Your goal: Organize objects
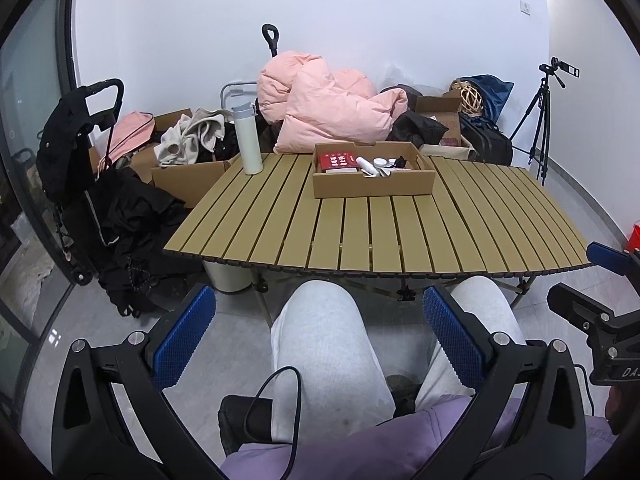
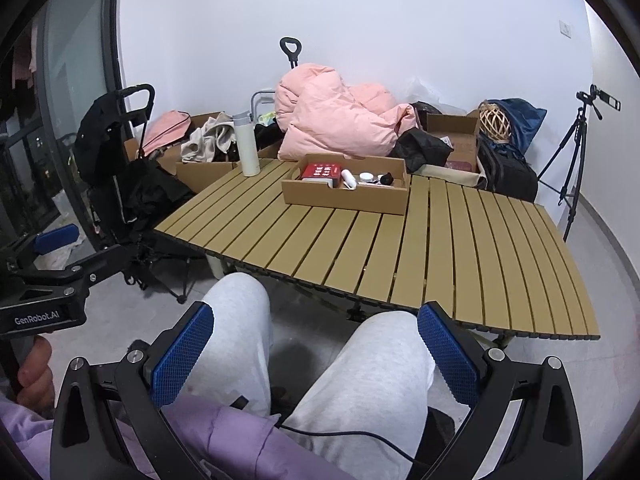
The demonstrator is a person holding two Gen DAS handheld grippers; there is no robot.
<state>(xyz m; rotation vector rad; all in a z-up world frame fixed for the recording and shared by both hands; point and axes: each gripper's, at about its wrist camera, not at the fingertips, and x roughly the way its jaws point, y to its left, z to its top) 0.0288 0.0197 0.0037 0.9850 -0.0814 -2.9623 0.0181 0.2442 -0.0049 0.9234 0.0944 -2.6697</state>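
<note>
A shallow cardboard tray [image 1: 372,188] [image 2: 344,200] sits at the far side of the slatted tan table [image 1: 380,232] [image 2: 460,248]. In it lie a red box [image 1: 336,159] [image 2: 320,171], a white tube [image 1: 366,165] [image 2: 348,179], a white jar [image 2: 366,177] and small dark items. A white thermos [image 1: 248,138] [image 2: 246,144] stands upright at the table's far left corner. My left gripper [image 1: 320,336] is open and empty, held low over my lap, well short of the table. My right gripper [image 2: 316,352] is open and empty, also over my lap.
Behind the table lie a pink duvet [image 1: 324,108], cardboard boxes with clothes [image 1: 188,168] and bags. A black cart with dark clothes [image 1: 92,184] stands left. A tripod [image 1: 540,120] stands at the right wall. My knees [image 1: 320,340] are below the near table edge.
</note>
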